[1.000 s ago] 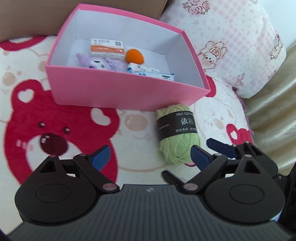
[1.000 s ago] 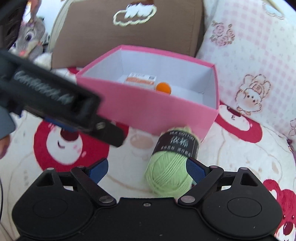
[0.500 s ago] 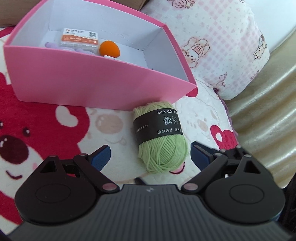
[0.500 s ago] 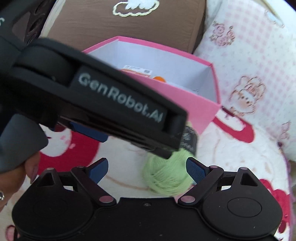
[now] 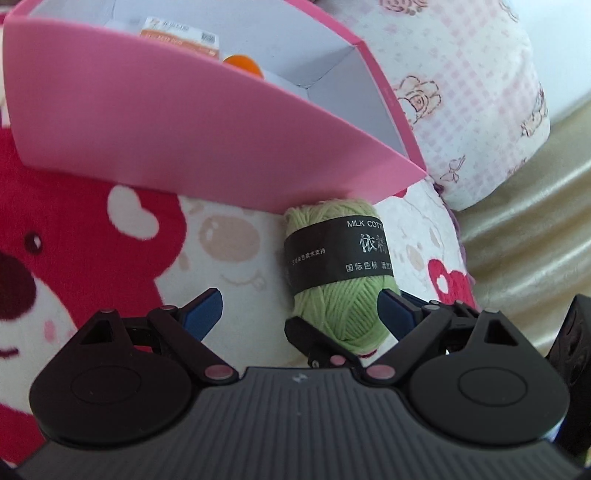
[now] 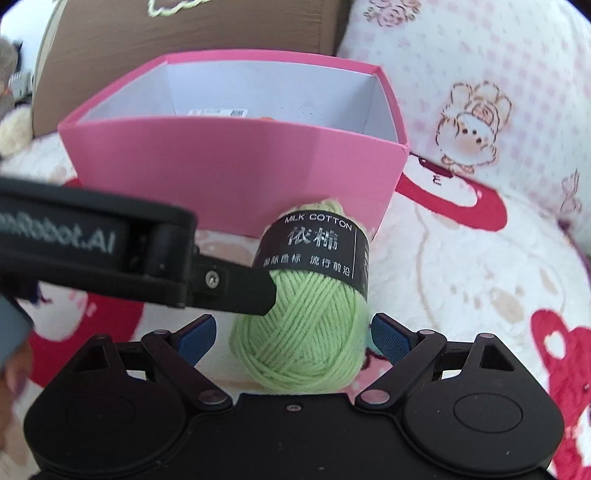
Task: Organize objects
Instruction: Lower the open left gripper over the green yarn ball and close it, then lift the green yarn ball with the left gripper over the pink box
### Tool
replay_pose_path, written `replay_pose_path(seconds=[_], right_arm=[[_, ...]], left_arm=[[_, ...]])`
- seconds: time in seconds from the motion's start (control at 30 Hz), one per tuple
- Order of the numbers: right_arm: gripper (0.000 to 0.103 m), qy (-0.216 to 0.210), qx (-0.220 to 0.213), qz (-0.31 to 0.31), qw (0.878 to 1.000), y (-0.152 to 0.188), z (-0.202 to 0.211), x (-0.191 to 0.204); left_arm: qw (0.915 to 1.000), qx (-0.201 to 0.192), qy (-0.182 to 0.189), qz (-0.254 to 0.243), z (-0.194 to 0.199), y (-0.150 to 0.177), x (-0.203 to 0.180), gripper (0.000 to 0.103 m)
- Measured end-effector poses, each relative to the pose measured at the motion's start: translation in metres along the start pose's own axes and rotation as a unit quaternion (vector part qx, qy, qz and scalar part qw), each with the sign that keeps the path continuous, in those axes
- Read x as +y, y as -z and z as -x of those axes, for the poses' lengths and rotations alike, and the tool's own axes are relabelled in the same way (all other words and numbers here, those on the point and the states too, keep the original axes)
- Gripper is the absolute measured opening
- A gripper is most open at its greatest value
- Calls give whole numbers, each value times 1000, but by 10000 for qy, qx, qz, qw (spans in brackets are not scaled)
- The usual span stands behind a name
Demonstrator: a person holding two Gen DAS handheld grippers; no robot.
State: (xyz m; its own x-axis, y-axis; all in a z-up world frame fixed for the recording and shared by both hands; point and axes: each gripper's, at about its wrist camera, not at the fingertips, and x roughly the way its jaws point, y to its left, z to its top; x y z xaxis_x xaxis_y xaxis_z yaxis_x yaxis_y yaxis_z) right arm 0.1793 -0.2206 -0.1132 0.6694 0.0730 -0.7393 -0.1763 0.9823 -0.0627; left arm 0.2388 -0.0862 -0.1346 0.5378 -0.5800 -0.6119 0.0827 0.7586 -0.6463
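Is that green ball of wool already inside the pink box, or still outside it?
Outside. The green yarn ball lies on the bear-print blanket, just in front of the pink box.

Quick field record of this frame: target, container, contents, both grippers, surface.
target: green yarn ball, black label, lying outside the box against its front wall
container: pink box, open top
contents: orange ball, white-orange packet; rest hidden
left gripper: open, yarn by its right finger
right gripper: open, yarn between fingers, not gripped
surface: bear-print blanket
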Motion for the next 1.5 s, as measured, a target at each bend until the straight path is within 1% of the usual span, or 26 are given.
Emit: replay_pose_path(seconds=[0.07, 0.13, 0.2, 0.27, 0.33, 0.37, 0.43, 0.5, 0.53, 0.57, 0.6, 0.63, 0.73, 0.8, 0.9, 0.93, 0.97, 1.03, 1.13, 1.17, 1.3, 1.5], right_arm=[[93, -177, -71, -106, 9998, -2, 4, -2], [93, -505, -204, -215, 9983, -3, 7, 2], [88, -755, -211, -277, 9965, -4, 10, 3], [85, -825, -144, -199, 9963, -2, 8, 7], [83, -789, -121, -83, 9968, -1, 7, 10], [83, -851, -124, -66, 9963, -2, 7, 10], [83, -1107, -174, -98, 9937, -2, 13, 10], [83, -1375, -255, -90, 9901, 0, 22, 16], [83, -1425, -278, -53, 9894, -1, 22, 16], [83, -1401, -303, -19, 9897, -1, 23, 17], [83, -1342, -296, 4, 9905, -1, 22, 18], [83, -1266, -250, 5, 9916, -1, 20, 17], [83, -996, -45, -99, 9950, 0, 9, 14], [83, -927, 104, -181, 9955, 0, 0, 11], [82, -1096, 249, -368, 9930, 3, -10, 7], [78, -1183, 285, -434, 9916, 3, -13, 6], [76, -1235, 308, -478, 9907, 3, -15, 7], [70, -1261, 287, -505, 9903, 5, -16, 6], [65, -1348, 276, -614, 9886, 5, -16, 3], [64, -1359, 279, -639, 9883, 4, -17, 2], [63, -1341, 282, -625, 9886, 4, -20, 4], [63, -1316, 310, -608, 9889, 5, -29, 5]], left_arm=[[10000, -20, -39, -77, 0, 1, -3, 91], [9998, -66, -74, -191, 1, 2, -6, 91], [9996, -141, -135, -224, 4, 1, -8, 91], [9987, -262, -247, -350, 8, -1, -10, 91], [9985, -306, -222, -393, 11, -4, -11, 91], [9987, -304, -218, -348, 12, -4, -10, 91], [9990, -273, -188, -304, 12, -6, -7, 91], [9988, -258, -279, -319, 11, -6, -6, 90], [9986, -214, -351, -322, 9, -7, -4, 88], [9983, -132, -473, -303, 7, -7, -2, 85], [9976, -8, -621, -296, 4, -7, -1, 85], [9973, 62, -673, -288, 2, -7, 0, 85], [9978, -18, -629, -211, 5, -9, 2, 81], [9976, -80, -642, -244, 7, -9, 3, 78], [9979, -120, -584, -260, 6, -8, 4, 71], [9982, -118, -540, -237, 6, -8, 5, 70], [9983, -108, -518, -225, 6, -7, 6, 69], [9983, -138, -515, -243, 7, -5, 5, 67], [9984, -198, -431, -301, 9, -5, 4, 57], [9987, -196, -376, -296, 10, -5, 3, 52], [9984, -232, -381, -347, 10, -3, 1, 50], [9987, -177, -393, -273, 5, -1, 2, 51]])
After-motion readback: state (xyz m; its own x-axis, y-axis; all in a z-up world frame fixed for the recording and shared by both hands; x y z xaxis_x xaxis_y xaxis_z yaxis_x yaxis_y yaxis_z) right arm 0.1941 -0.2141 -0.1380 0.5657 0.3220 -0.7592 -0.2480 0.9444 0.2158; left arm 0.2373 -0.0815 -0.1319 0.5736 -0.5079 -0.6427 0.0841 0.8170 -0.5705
